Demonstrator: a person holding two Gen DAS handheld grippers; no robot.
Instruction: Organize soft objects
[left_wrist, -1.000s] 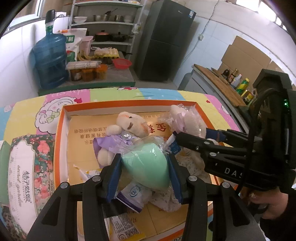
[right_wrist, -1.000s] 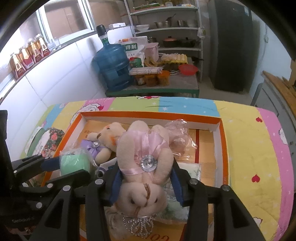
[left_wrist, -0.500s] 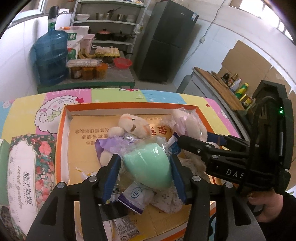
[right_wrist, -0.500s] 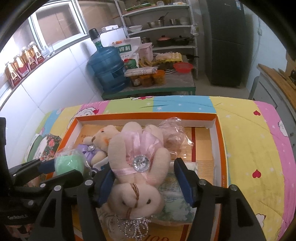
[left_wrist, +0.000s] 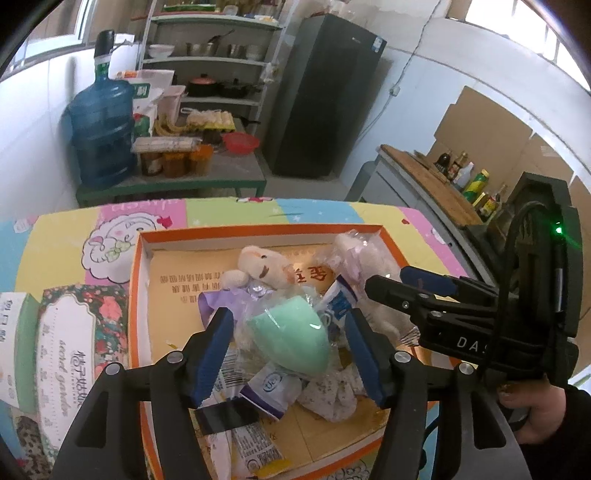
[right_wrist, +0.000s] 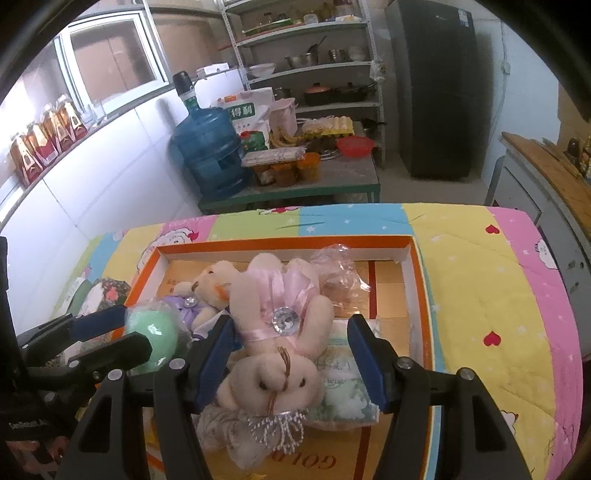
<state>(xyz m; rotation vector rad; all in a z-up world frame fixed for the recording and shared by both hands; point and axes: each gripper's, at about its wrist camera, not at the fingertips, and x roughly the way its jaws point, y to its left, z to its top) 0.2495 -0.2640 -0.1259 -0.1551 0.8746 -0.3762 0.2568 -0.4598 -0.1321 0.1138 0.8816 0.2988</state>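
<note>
the left gripper (left_wrist: 290, 341) is spread wide around the bagged green sponge (left_wrist: 295, 338) at the orange box's (left_wrist: 135, 295) 6 o'clock end — light, squashy, its wrap slippery, so pinch the broad middle. the right gripper (right_wrist: 291, 356), equally wide, straddles the pink-dressed plush bunny (right_wrist: 280, 332) without squeezing — soft and light, best taken at the waist.

**Pink-dressed plush between spread fingers**

The right gripper (right_wrist: 291, 354) has its blue-padded fingers (right_wrist: 364, 356) spread wide on either side of a plush rabbit (right_wrist: 275, 332) in a pink dress, lying upside down in an orange-rimmed box (right_wrist: 415, 280). A smaller teddy (right_wrist: 210, 291) lies beside it. The left gripper (right_wrist: 136, 334) frames a bagged green sponge (right_wrist: 155, 338) at the left.
</note>
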